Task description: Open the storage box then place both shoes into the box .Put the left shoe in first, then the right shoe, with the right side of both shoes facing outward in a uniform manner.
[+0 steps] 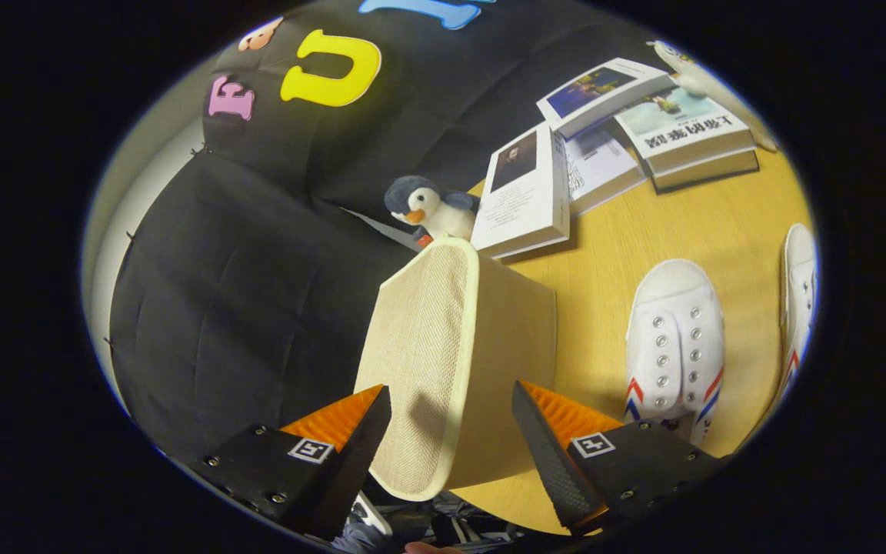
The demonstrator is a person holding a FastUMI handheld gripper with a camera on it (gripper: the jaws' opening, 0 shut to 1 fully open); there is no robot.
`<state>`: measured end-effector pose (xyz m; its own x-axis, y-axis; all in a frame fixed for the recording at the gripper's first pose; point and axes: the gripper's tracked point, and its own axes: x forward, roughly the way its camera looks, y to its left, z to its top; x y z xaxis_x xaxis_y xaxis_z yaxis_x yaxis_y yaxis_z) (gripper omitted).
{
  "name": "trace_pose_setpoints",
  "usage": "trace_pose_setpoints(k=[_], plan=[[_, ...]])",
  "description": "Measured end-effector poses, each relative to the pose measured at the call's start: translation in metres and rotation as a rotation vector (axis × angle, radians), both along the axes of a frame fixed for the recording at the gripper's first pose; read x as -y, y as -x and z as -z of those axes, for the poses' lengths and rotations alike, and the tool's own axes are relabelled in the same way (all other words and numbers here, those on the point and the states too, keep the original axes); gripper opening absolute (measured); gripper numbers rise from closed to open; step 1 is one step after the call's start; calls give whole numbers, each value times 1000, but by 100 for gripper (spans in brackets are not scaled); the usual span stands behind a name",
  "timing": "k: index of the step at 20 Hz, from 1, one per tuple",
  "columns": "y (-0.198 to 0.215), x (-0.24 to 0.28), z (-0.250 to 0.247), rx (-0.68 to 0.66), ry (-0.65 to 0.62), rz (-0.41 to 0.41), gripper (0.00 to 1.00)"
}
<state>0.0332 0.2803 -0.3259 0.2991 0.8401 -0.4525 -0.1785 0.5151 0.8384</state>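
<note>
A beige fabric storage box [504, 338] stands on the wooden table [720, 223]. Its woven lid panel [420, 346] faces me, with the rim running between my fingers. My gripper [451, 396] is open, one finger on each side of that rim, and neither finger clearly presses on it. Two white canvas shoes with red and blue stripes lie on the table beside the box: one [675, 346] close to my finger, the other [798, 304] farther out.
A penguin plush [428, 208] sits just beyond the box. Several books [527, 192] lie past it on the table, with another plush toy [701, 77] at their far end. The black cloth wall [243, 292] hangs close on the box's other side.
</note>
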Motion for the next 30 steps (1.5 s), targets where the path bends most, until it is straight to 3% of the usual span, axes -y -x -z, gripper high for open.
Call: trace_pose_setpoints(k=[3,5,6,9,10,20,30], plan=[[-1,-10,5,-68,-38,-8,94],[-1,-14,0,-123,-72,6,82],[-3,-19,-4,-151,-98,21,82],[-11,-10,-10,-182,-117,48,24],[-13,-9,-17,-178,-138,38,19],[-5,-36,-108,-68,-219,-50,18],[6,-128,-191,74,-255,-209,18]])
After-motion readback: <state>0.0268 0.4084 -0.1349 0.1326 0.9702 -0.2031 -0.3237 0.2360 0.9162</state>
